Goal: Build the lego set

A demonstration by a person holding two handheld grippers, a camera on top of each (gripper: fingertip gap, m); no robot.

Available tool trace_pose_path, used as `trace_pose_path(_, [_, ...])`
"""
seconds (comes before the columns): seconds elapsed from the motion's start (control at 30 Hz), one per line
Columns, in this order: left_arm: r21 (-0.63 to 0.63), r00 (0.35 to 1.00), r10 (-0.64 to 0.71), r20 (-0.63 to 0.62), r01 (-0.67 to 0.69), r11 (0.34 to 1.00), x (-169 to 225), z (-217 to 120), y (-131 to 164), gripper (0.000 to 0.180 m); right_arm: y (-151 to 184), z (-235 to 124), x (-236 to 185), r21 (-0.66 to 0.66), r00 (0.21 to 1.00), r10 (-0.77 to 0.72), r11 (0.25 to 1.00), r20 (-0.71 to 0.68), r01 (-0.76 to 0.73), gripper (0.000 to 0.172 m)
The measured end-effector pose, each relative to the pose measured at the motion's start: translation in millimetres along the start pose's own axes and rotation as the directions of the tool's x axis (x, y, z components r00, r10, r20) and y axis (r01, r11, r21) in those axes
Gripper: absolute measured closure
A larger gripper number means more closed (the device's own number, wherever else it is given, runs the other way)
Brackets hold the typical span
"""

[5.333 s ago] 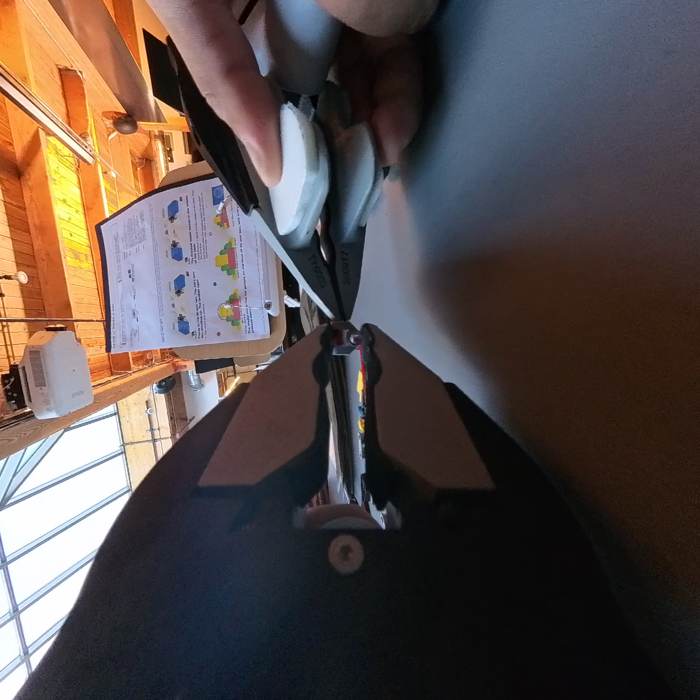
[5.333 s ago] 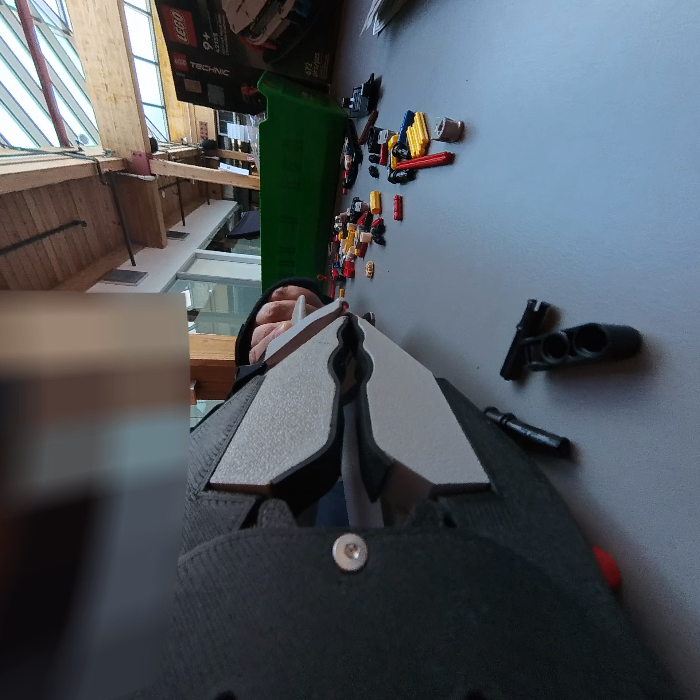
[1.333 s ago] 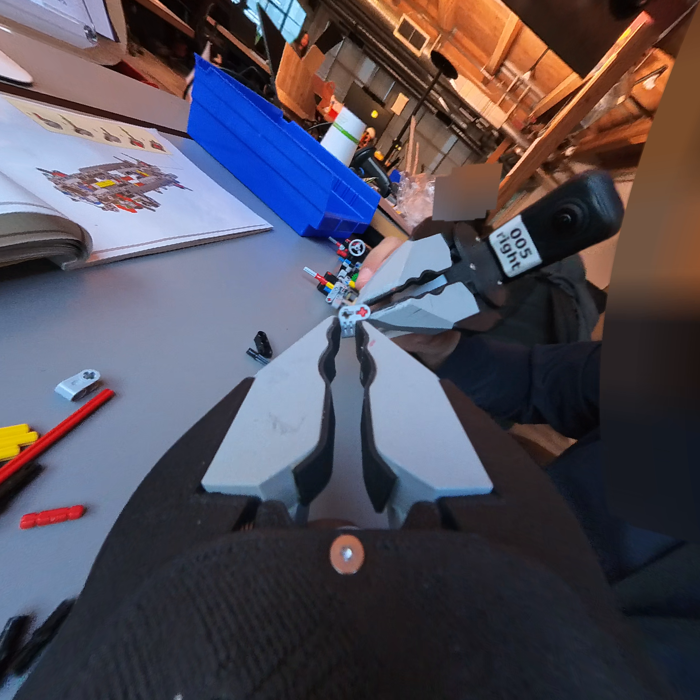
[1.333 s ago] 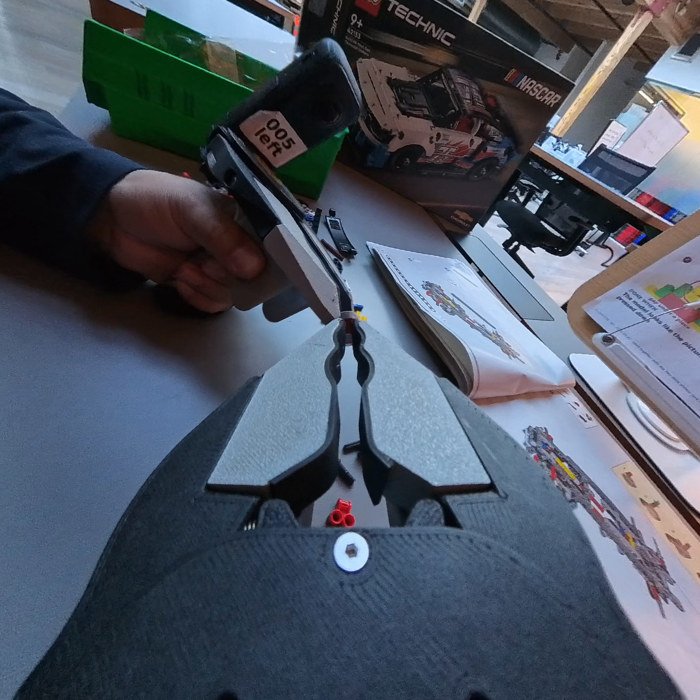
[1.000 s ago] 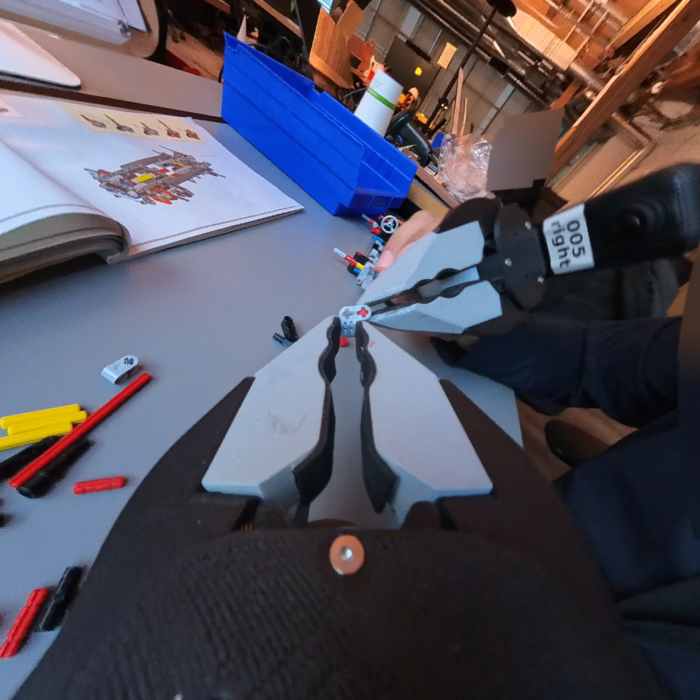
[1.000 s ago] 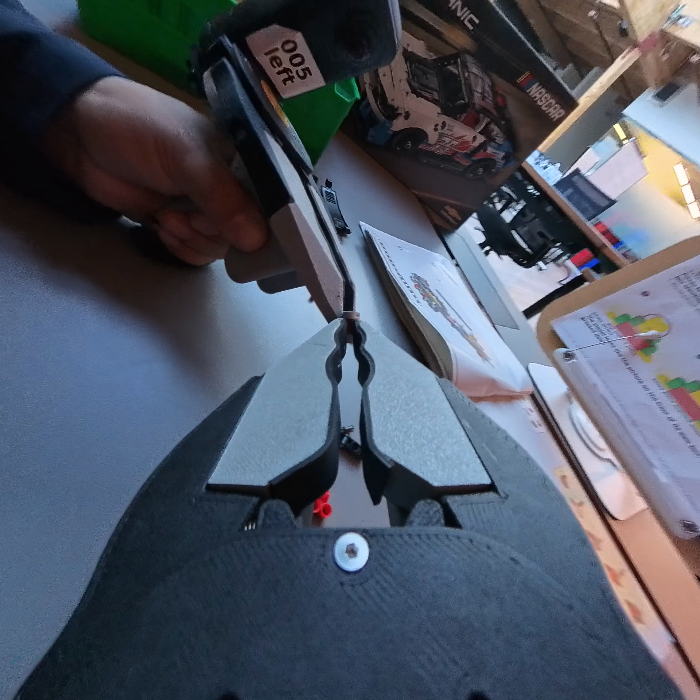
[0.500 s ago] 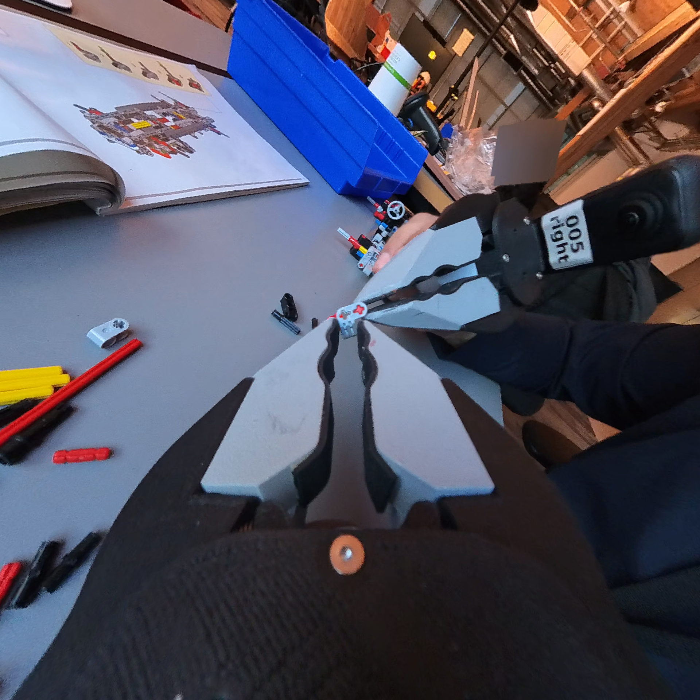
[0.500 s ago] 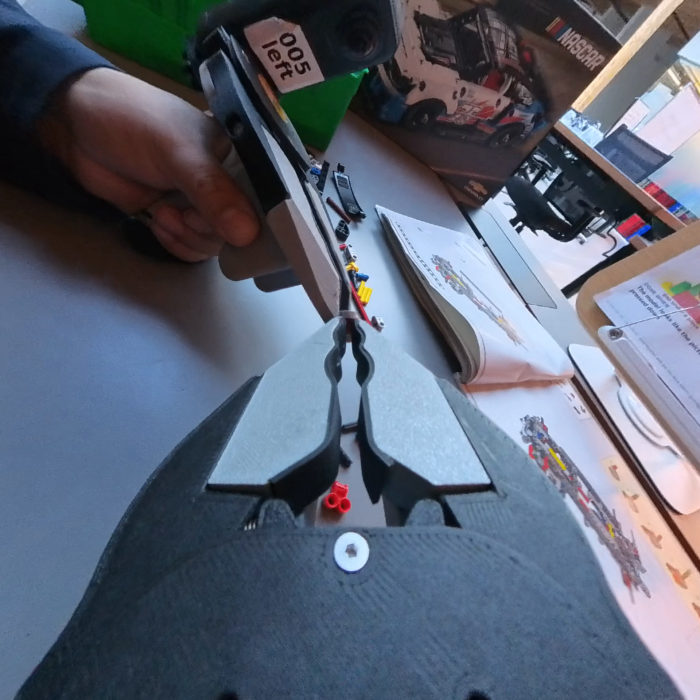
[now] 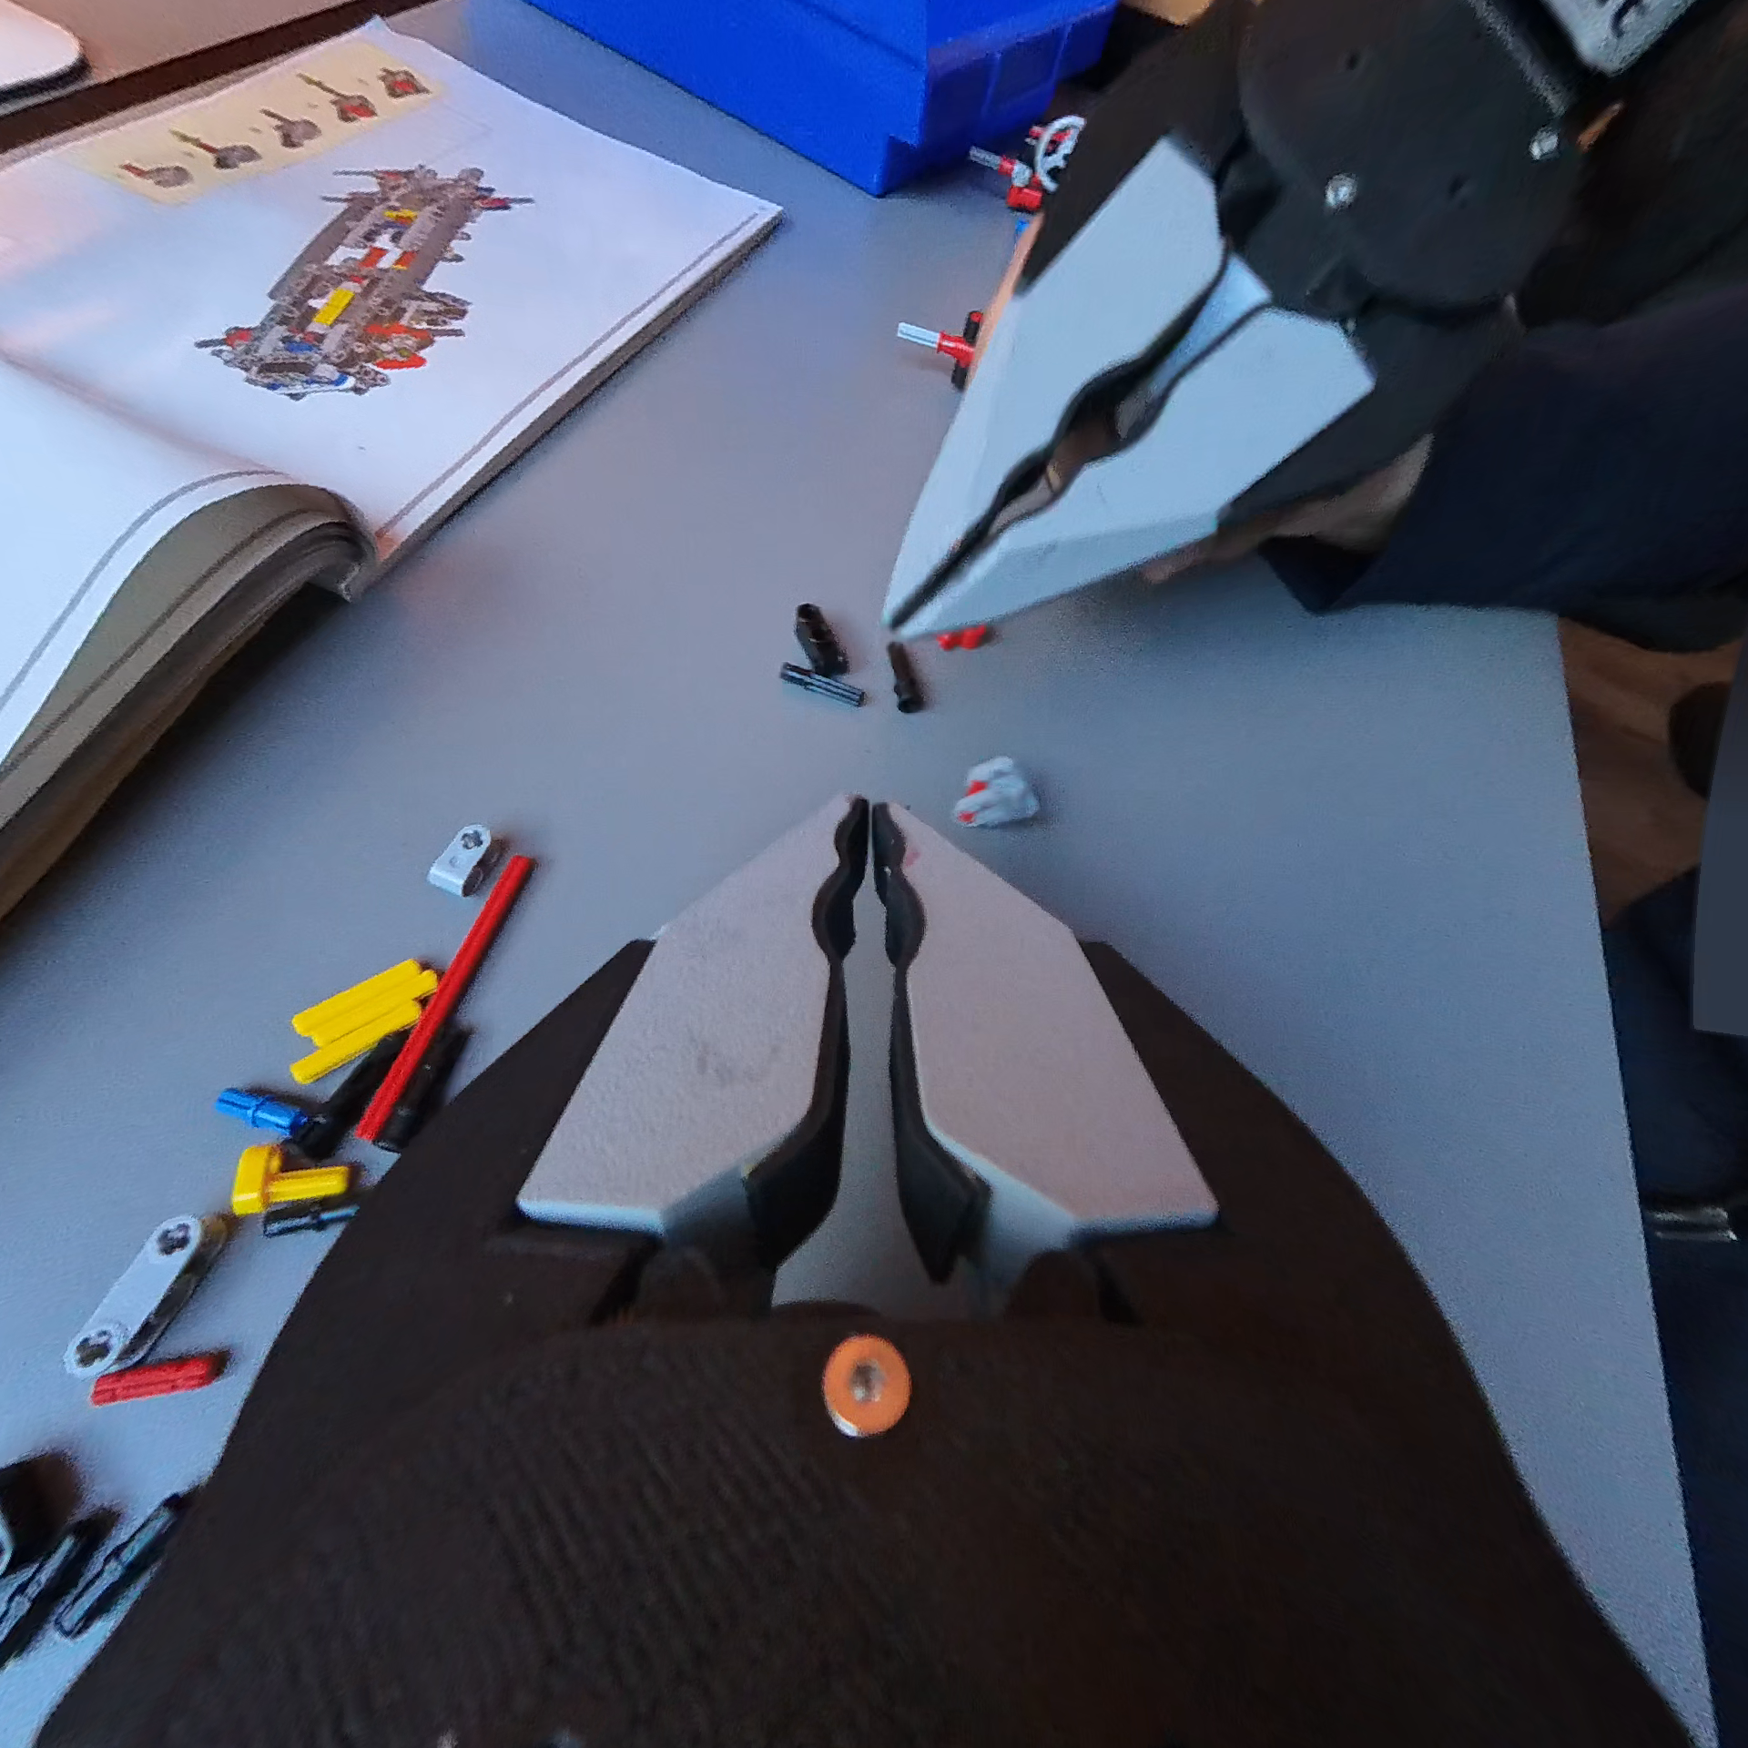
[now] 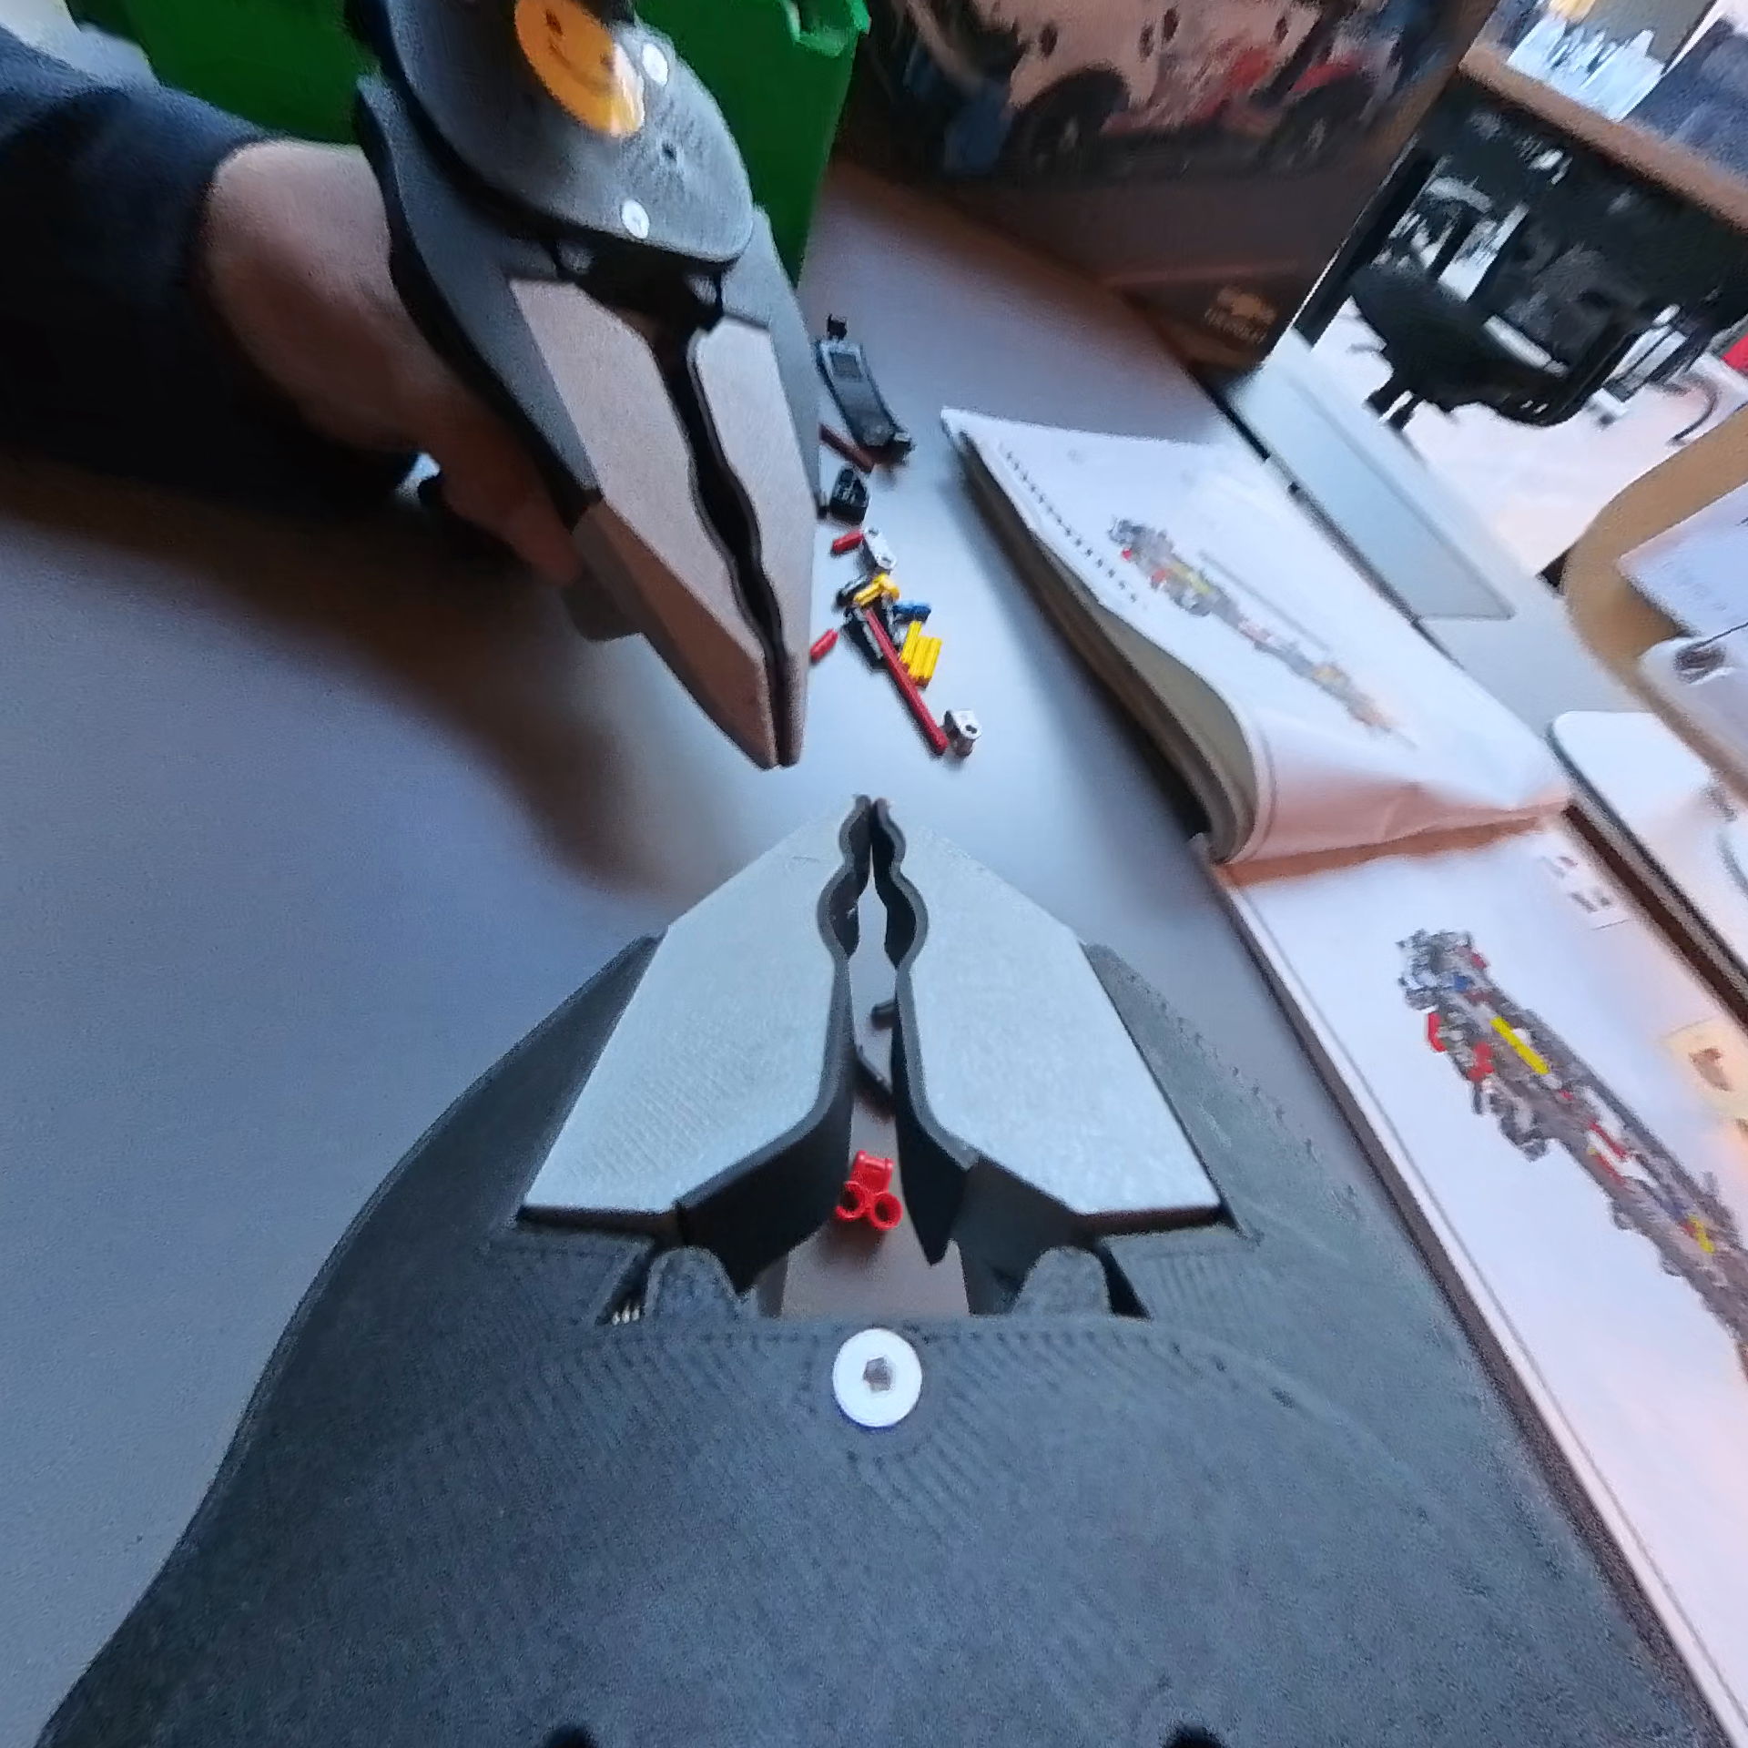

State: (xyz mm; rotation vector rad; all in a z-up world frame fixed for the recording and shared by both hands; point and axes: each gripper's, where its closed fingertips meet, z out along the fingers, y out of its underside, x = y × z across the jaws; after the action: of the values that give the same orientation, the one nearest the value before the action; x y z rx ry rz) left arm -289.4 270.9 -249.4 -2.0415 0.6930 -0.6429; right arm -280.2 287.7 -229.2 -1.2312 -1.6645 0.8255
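jaws both shut, empty: left gripper [image 9: 868,806], right gripper [image 10: 871,804].

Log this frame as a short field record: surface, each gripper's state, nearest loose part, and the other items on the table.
Surface: grey table
Left gripper: shut, holding nothing
Right gripper: shut, holding nothing
Nearest part: small grey and red piece, lying on the table beside the left tips
Other parts: black pins, red axle, yellow pieces
Also present: open instruction booklet, blue bin
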Motion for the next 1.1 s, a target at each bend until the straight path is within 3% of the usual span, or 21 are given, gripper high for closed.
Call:
trace_pose_path(0.23, [-0.062,0.997,0.012,-0.081,-0.017,0.998,17.9,1.6,11.1,0.163,-30.4,-42.9,0.4,0.095,0.996,0.085,0.992,-0.025,-0.082,0.172])
trace_pose_path(0.33, [-0.147,0.994,0.083,-0.071,-0.093,0.985,27.4,10.6,22.5,0.162,-13.2,-47.3,-23.2,0.014,0.98,0.189,0.982,0.068,-0.191,0.172])
trace_pose_path(0.43, [-0.232,0.994,0.088,-0.064,-0.101,0.967,31.0,23.6,31.5,0.158,11.9,-38.1,-36.7,-0.093,0.974,0.218,0.973,0.058,-0.212,0.167])
trace_pose_path(0.6, [-0.238,0.996,0.046,-0.078,-0.064,0.969,29.1,29.9,28.5,0.167,32.3,-12.6,-42.1,-0.232,0.99,0.12,0.968,0.07,-0.101,0.151])
trace_pose_path(0.7, [-0.241,0.995,0.075,-0.064,-0.088,0.967,27.7,30.9,28.7,0.171,49.8,-1.5,-44.4,-0.31,0.995,0.041,0.951,0.091,-0.011,0.153])
trace_pose_path(0.83, [-0.241,0.994,0.084,-0.064,-0.097,0.966,25.4,31.1,28.5,0.175,48.3,0.9,-39.0,-0.286,0.998,-0.044,0.956,0.054,0.058,0.156])
trace_pose_path(0.93, [-0.232,0.994,0.037,-0.099,-0.06,0.971,26.7,29.5,27.3,0.163,44.1,2.3,-31.3,-0.26,0.984,-0.18,0.951,-0.017,0.169,0.155])
trace_pose_path(1.1, [-0.178,0.99,-0.058,-0.128,0.034,0.983,20.1,14.4,23.8,0.158,13.1,-6.8,-24.6,-0.11,0.944,-0.299,0.952,-0.14,0.285,0.155])
